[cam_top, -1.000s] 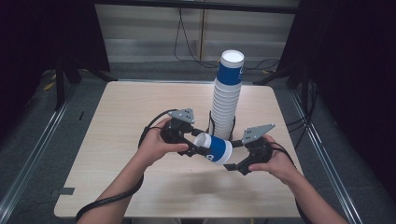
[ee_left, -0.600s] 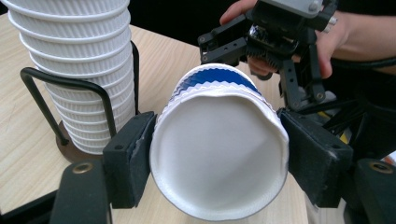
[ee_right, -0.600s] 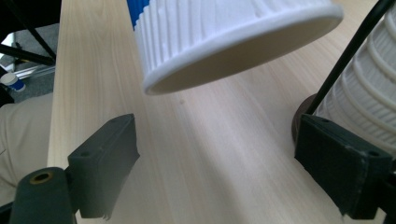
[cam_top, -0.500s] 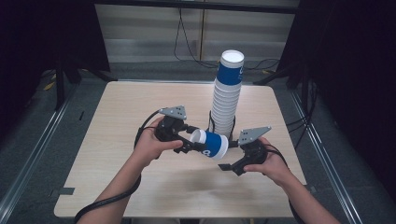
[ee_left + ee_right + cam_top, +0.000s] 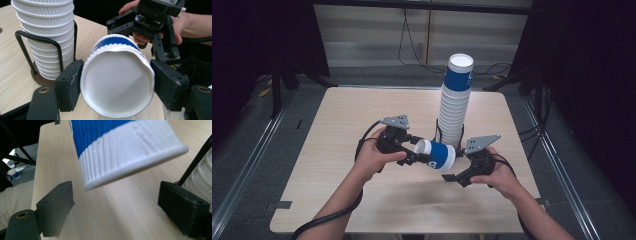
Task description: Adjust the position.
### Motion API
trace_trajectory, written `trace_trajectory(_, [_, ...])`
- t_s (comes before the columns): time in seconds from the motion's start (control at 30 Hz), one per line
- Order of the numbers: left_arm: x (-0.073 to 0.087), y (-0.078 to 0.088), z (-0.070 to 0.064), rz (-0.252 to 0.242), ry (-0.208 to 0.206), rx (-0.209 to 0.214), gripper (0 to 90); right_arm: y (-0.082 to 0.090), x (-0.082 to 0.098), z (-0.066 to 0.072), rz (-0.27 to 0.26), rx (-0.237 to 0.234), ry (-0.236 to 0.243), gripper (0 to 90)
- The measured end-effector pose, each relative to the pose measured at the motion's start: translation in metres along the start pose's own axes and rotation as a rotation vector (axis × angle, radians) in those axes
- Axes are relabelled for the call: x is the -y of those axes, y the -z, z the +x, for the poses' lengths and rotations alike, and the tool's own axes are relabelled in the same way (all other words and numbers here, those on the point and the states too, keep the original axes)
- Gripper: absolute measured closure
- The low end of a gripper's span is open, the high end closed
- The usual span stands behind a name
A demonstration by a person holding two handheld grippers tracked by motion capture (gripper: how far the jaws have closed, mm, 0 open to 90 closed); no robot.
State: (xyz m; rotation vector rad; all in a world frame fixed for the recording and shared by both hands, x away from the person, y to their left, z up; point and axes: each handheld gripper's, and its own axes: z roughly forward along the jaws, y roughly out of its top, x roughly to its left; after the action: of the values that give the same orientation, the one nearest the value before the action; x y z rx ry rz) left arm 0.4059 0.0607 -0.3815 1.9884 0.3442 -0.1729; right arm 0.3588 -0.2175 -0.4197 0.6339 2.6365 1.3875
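Blue-and-white cup (image 5: pixel 437 155), one, pinched by the left gripper (image 5: pixel 418 156); right gripper (image 5: pixel 455 176) spread; one cup stack (image 5: pixel 455 107) behind.

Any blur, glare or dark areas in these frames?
High view: table evenly lit, surroundings black, no glare. Left gripper view: held cup sharp, its pale base nearly washed out. Right gripper view: cup close and soft; left jaw slightly blurred.

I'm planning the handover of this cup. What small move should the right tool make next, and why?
Probably ease the right tool up and forward so its open jaws straddle the cup near the rim, then close. The left tool already clamps the cup's base end, holding it sideways above the table, while the rim hangs just above the right tool's jaws, untouched.
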Motion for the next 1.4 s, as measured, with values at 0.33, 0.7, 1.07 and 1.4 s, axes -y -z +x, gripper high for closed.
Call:
trace_trajectory(0.33, [0.007, -0.003, -0.001, -0.002, 0.023, 0.018, 29.2, -0.006, -0.002, 0.002, -0.030, 0.005, -0.002, 12.4])
trace_trajectory(0.7, [0.011, -0.005, 0.000, -0.005, 0.031, 0.037, 29.3, -0.007, -0.001, 0.000, -0.053, 0.005, -0.002, 9.8])
trace_trajectory(1.07, [0.010, -0.009, -0.001, 0.001, 0.027, 0.063, 29.4, -0.006, 0.000, 0.001, -0.057, -0.013, 0.032, 9.6])
trace_trajectory(1.4, [0.011, -0.015, 0.000, -0.004, 0.002, 0.089, 29.4, -0.005, 0.001, 0.003, -0.037, -0.038, 0.040, 18.3])
